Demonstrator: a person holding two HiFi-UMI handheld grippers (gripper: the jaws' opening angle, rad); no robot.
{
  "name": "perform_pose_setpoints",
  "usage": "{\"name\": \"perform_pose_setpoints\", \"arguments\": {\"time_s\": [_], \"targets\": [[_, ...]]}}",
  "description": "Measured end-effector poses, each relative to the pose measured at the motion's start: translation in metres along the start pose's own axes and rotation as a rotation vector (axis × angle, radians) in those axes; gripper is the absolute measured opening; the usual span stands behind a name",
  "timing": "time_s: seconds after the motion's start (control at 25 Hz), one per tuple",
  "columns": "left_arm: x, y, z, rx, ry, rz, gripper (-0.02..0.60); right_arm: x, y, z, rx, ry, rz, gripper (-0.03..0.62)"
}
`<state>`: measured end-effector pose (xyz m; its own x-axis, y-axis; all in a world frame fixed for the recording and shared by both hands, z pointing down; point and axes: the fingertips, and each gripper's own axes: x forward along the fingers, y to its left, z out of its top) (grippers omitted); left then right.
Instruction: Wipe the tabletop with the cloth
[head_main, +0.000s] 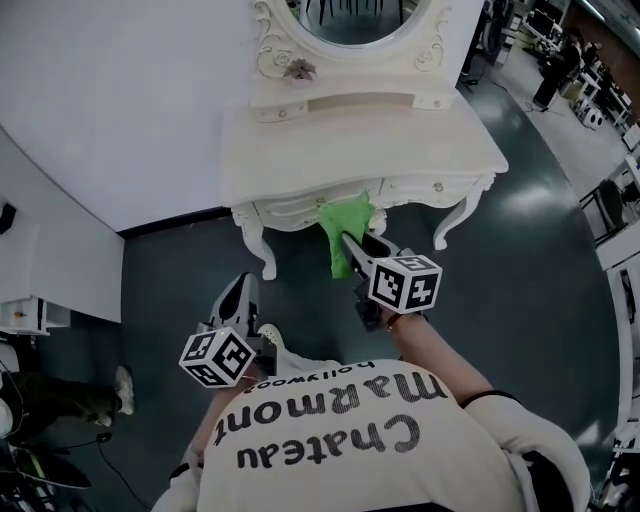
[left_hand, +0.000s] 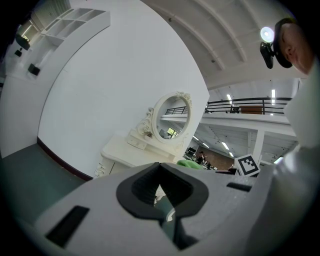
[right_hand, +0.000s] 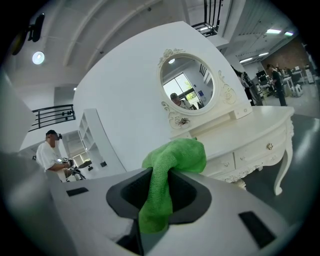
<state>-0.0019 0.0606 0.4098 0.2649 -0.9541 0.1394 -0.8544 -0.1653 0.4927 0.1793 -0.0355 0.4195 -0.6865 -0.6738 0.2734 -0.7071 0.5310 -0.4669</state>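
A green cloth (head_main: 343, 232) hangs from my right gripper (head_main: 352, 243), whose jaws are shut on it, just in front of the white dressing table (head_main: 350, 140) at drawer height. In the right gripper view the cloth (right_hand: 170, 162) bunches over the jaw notch, with the table (right_hand: 255, 125) beyond it to the right. My left gripper (head_main: 238, 292) is lower and to the left, over the dark floor, away from the table. Seen from the left gripper view, its jaws (left_hand: 161, 197) are together with nothing between them. The table (left_hand: 125, 152) stands ahead of them.
An oval mirror (head_main: 352, 18) in an ornate frame stands at the back of the table against the white wall. A white cabinet (head_main: 35, 270) stands at the left, with a shoe (head_main: 121, 389) on the floor near it. People stand far off at the right (head_main: 555, 70).
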Motion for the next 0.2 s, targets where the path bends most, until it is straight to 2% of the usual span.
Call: {"name": "perform_pose_setpoints", "arguments": {"time_s": [0.2], "targets": [[-0.0056, 0.0017, -0.0032, -0.004, -0.003, 0.011, 0.008, -0.0057, -0.0065, -0.0032, 0.015, 0.002, -0.018, 0.095]]}}
